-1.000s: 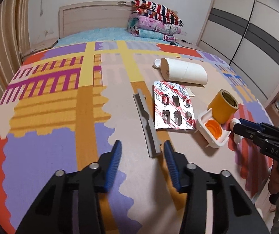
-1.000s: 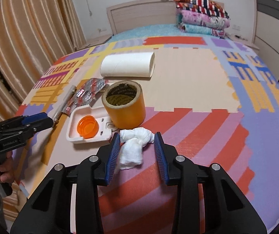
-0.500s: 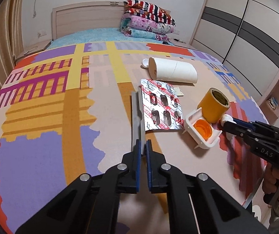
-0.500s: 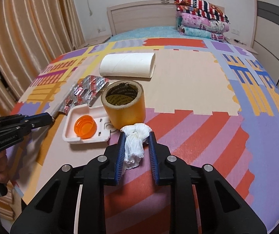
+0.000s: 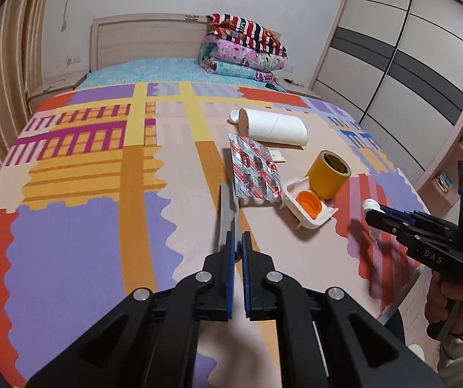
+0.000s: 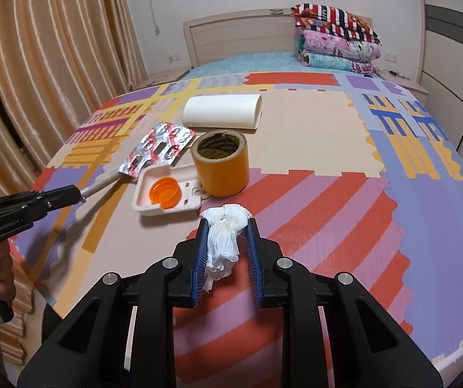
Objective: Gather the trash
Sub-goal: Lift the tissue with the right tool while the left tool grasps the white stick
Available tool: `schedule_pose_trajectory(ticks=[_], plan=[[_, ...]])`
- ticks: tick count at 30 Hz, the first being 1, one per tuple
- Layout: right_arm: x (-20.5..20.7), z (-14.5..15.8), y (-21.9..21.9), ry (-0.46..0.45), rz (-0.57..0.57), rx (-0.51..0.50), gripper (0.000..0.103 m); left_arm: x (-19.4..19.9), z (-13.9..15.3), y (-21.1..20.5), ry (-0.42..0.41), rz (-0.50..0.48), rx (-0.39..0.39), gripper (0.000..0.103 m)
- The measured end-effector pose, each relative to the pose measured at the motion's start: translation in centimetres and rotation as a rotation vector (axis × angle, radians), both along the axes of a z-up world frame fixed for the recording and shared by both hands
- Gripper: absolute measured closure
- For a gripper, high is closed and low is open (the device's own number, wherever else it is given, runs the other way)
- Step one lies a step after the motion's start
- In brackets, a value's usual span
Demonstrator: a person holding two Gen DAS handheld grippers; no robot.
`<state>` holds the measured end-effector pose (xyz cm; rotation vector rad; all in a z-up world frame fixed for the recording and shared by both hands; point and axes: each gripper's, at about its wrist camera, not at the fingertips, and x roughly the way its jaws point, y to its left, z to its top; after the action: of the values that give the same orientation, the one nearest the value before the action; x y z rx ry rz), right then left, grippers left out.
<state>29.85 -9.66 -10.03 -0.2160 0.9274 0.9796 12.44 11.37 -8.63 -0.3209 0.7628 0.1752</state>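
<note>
My left gripper is shut on the near end of a flat grey strip, which points away toward a red and silver blister pack. The strip also shows in the right wrist view, lifted at the left gripper's tip. My right gripper is shut on a crumpled white tissue and holds it above the mat. It shows in the left wrist view too.
On the coloured foam mat lie a white tray holding an orange cap, a yellow tape roll and a white paper roll. Folded quilts sit by the headboard. The mat's edge is near on the right.
The left gripper closed on the grey strip and lifted its near end. The right gripper closed on the tissue and raised it off the mat.
</note>
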Motion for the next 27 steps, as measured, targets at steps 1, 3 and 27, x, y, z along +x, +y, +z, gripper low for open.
schedule_pose_trajectory(ticks=[1, 3, 27], plan=[[-0.2, 0.1, -0.2, 0.0, 0.001, 0.003, 0.079, -0.2, 0.1, -0.1, -0.003, 0.001, 0.0, 0.099], [-0.6, 0.4, -0.6, -0.002, 0.005, 0.009, 0.079, -0.7, 0.4, -0.4, -0.012, 0.0, 0.002, 0.099], [-7.6, 4.4, -4.7, -0.052, 0.109, 0.057, 0.08, -7.6, 4.2, -7.1, -0.111, -0.13, 0.017, 0.099]])
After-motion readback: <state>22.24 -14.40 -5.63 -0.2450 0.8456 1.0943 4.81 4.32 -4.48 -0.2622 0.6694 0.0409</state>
